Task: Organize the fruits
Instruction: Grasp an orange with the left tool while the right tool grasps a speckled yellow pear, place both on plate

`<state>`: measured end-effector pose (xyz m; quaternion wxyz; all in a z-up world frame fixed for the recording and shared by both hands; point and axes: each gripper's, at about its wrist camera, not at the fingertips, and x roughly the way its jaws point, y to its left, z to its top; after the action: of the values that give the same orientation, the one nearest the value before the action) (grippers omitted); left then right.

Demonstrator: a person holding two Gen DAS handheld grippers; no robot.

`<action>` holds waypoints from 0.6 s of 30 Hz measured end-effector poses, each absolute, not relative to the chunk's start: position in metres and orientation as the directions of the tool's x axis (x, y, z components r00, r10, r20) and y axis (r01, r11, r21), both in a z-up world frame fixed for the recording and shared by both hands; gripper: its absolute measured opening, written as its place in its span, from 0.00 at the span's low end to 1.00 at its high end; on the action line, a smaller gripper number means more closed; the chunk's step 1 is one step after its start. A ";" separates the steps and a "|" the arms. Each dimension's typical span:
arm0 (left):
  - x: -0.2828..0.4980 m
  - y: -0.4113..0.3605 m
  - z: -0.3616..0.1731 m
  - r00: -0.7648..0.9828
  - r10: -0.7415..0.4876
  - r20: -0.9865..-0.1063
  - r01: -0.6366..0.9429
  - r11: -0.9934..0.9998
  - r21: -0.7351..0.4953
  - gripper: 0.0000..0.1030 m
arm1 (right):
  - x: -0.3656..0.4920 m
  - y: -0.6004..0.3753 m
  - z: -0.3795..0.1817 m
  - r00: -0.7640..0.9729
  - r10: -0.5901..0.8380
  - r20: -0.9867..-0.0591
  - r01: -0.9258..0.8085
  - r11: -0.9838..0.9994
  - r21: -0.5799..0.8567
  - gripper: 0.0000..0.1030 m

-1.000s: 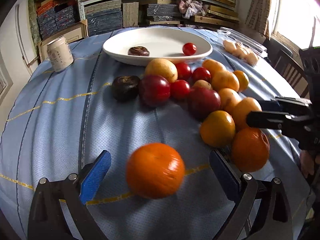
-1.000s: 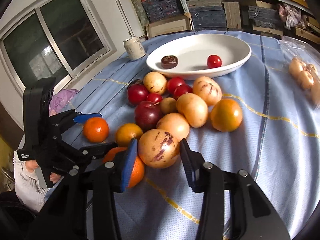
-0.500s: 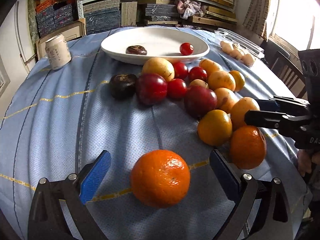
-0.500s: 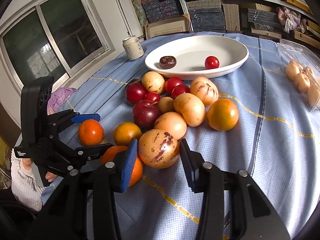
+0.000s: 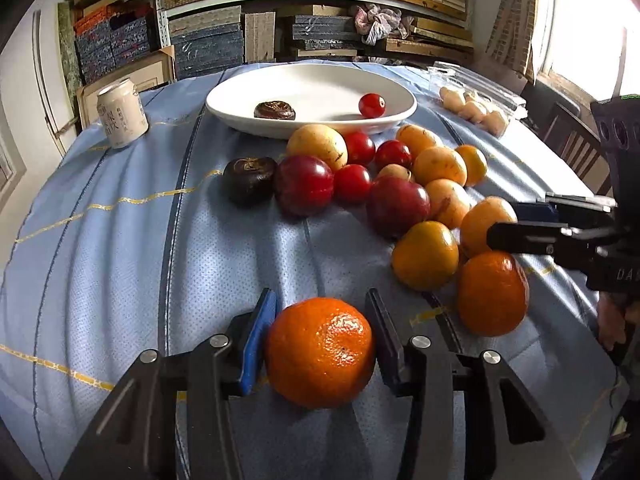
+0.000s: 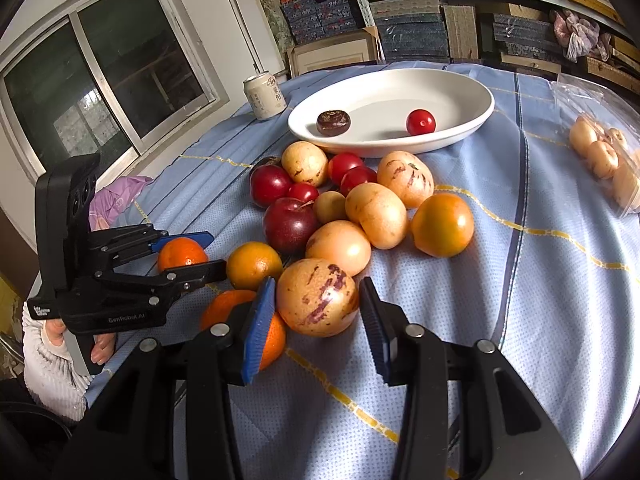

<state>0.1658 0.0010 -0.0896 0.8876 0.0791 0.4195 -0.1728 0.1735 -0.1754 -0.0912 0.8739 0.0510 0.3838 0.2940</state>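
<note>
The left gripper (image 5: pixel 320 344) has just closed its jaws onto an orange (image 5: pixel 320 354) on the blue tablecloth (image 5: pixel 120 260). The right gripper (image 6: pixel 318 320) clasps a purple-streaked yellow fruit (image 6: pixel 317 297) at the pile's near edge. Beyond sits the white dish (image 6: pixel 460 92), holding a red tomato (image 6: pixel 420 122).

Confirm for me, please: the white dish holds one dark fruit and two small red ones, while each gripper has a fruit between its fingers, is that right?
Not quite. The white dish holds the dark fruit and only one small red fruit, as the right wrist view shows. The rest stands: the left gripper has the orange between its fingers, the right gripper the speckled yellow fruit.
</note>
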 end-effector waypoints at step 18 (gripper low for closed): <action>0.148 0.024 -0.082 0.622 -0.269 -0.735 0.336 0.940 -0.059 0.43 | 0.165 -0.178 -0.080 0.589 0.543 -0.599 -0.479 0.831 0.283 0.41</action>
<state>0.1480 0.0242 -0.0821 0.8996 0.0422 0.4009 -0.1682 0.1648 -0.1776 -0.0803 0.8902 0.0457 0.3510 0.2868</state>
